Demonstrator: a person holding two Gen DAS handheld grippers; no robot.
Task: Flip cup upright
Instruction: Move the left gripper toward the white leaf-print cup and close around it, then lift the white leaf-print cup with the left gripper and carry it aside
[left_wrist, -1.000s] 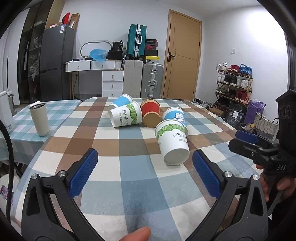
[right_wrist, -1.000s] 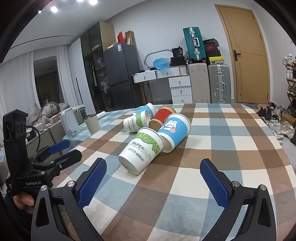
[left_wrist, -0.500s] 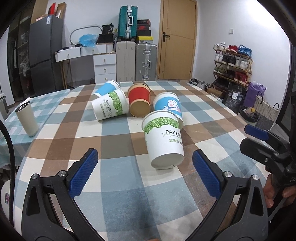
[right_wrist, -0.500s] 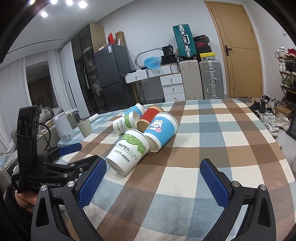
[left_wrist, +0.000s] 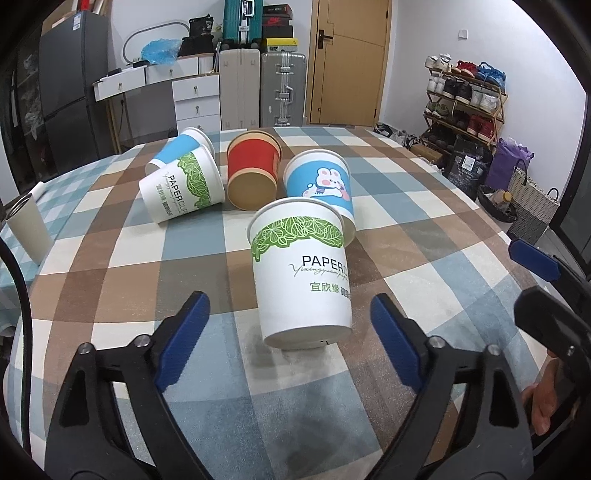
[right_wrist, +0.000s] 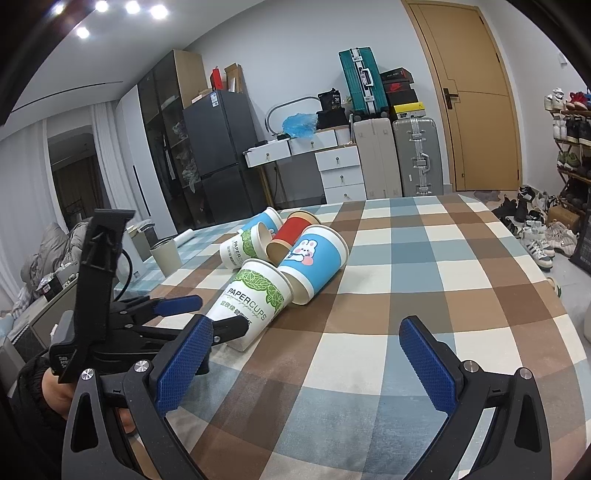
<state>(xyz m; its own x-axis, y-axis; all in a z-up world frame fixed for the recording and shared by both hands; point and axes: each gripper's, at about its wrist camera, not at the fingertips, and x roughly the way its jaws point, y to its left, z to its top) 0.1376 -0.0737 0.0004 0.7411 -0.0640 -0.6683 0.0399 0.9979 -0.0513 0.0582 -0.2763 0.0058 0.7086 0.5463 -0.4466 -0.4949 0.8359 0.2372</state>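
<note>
Five paper cups lying on their sides in a cluster on the checked tablecloth (left_wrist: 122, 273). Nearest the left gripper (left_wrist: 290, 332): a white leaf-print cup (left_wrist: 301, 273) marked PAPERCUPS, base toward the camera, mouth away, touching the blue rabbit cup (left_wrist: 321, 184) behind it. Left gripper spread wide, blue pads (left_wrist: 183, 336) on either side of the cup's base but not touching it, nothing held. Farther back, a red cup (left_wrist: 253, 170) with its brown base facing the camera, just beside a second leaf-print cup (left_wrist: 183, 188), and behind that a plain blue-banded cup (left_wrist: 181, 146). Off to the left, on a separate light-checked table, an upright grey tumbler (left_wrist: 27, 229). From the right wrist view, the same white leaf-print cup (right_wrist: 253, 302) seen from the side, lower end partly hidden behind the left gripper's black fingers (right_wrist: 229, 326), mouth against the blue rabbit cup (right_wrist: 314, 262). Right gripper (right_wrist: 303, 363) also spread wide, hovering over bare tablecloth (right_wrist: 424, 280), well apart from the cups, holding nothing. Beyond the table, stacked suitcases (right_wrist: 395, 162), a dark fridge (right_wrist: 218, 155) and a wooden door (right_wrist: 476, 92).
</note>
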